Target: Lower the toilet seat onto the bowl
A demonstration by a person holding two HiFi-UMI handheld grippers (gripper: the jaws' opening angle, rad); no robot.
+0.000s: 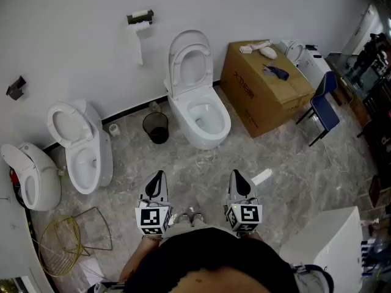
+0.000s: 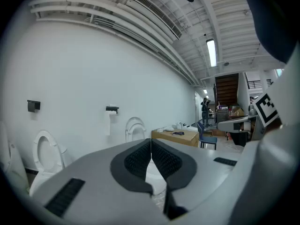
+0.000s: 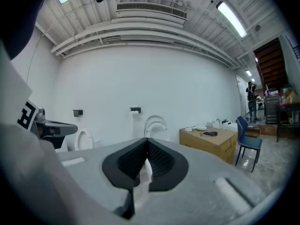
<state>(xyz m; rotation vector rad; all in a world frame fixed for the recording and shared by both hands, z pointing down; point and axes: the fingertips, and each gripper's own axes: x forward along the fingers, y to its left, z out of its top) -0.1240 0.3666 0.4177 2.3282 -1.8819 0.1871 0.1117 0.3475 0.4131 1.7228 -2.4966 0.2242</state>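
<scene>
A white toilet [image 1: 204, 118] stands against the far wall, straight ahead of me. Its seat [image 1: 190, 66] and lid stand raised upright against the wall, over the open bowl [image 1: 206, 116]. My left gripper [image 1: 157, 179] and right gripper [image 1: 237, 177] hover side by side near my body, well short of the toilet. Both are shut with nothing between the jaws. In the left gripper view the raised seat [image 2: 134, 129] shows above the closed jaws [image 2: 151, 142]. In the right gripper view the seat [image 3: 155, 125] rises behind the closed jaws [image 3: 147, 142].
A second toilet [image 1: 85, 148] with raised seat stands to the left, with a third white fixture [image 1: 33, 176] further left. A black bin [image 1: 156, 127] sits between the toilets. A cardboard box [image 1: 264, 87] and blue chair [image 1: 321, 105] are at the right; a wire basket [image 1: 64, 240] lies near left.
</scene>
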